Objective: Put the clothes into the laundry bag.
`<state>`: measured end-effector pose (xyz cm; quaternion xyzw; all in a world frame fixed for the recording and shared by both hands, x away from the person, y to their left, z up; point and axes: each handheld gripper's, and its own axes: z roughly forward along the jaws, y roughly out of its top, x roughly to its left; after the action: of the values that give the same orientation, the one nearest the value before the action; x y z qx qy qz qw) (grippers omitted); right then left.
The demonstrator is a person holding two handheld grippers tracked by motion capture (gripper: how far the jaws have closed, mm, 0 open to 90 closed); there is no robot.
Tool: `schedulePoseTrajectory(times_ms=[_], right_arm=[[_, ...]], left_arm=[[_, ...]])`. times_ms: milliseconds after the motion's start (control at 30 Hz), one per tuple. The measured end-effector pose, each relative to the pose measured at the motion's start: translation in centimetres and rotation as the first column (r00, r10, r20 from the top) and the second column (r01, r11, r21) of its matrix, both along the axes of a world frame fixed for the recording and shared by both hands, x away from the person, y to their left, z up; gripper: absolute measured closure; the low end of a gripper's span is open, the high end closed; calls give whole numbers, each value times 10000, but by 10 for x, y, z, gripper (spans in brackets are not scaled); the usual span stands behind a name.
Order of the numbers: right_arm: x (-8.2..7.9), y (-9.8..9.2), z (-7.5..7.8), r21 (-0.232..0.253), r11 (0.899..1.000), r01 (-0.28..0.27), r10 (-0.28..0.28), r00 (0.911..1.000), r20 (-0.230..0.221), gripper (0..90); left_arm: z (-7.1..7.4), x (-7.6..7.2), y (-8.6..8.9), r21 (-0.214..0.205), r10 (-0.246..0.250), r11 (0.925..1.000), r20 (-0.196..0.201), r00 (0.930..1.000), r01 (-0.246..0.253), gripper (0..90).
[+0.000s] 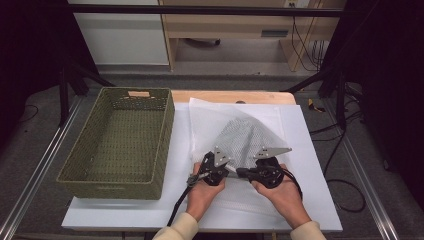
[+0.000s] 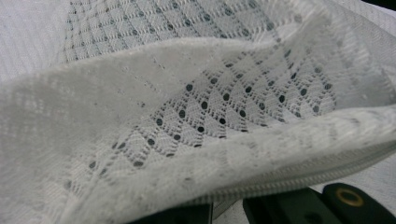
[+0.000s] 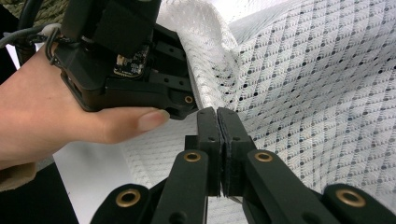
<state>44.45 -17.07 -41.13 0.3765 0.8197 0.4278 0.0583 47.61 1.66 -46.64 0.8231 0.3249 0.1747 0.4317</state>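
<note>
My right gripper point(image 3: 218, 116) has its jaws pressed together on the near edge of the white mesh laundry bag point(image 1: 245, 137). My left gripper point(image 1: 210, 167), just beside it, pinches the bag's zippered rim. The bag lies on the white table point(image 1: 310, 165), right of the green woven basket point(image 1: 120, 142).
</note>
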Motion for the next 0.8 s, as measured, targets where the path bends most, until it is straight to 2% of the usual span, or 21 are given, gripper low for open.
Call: schedulePoseTrajectory(times_ms=[633, 800], right_arm=[[5, 0, 1, -75, 10000, 1, -1, 10000, -11, 891], [5, -1, 0, -68, 10000, 56, -56, 10000, -7, 891]], left_arm=[[-1, 10, -5, 44, 162, 9999, 128, 9998, -163, 900], [0, 6, -4, 42, 179, 9998, 86, 9998, -179, 900]])
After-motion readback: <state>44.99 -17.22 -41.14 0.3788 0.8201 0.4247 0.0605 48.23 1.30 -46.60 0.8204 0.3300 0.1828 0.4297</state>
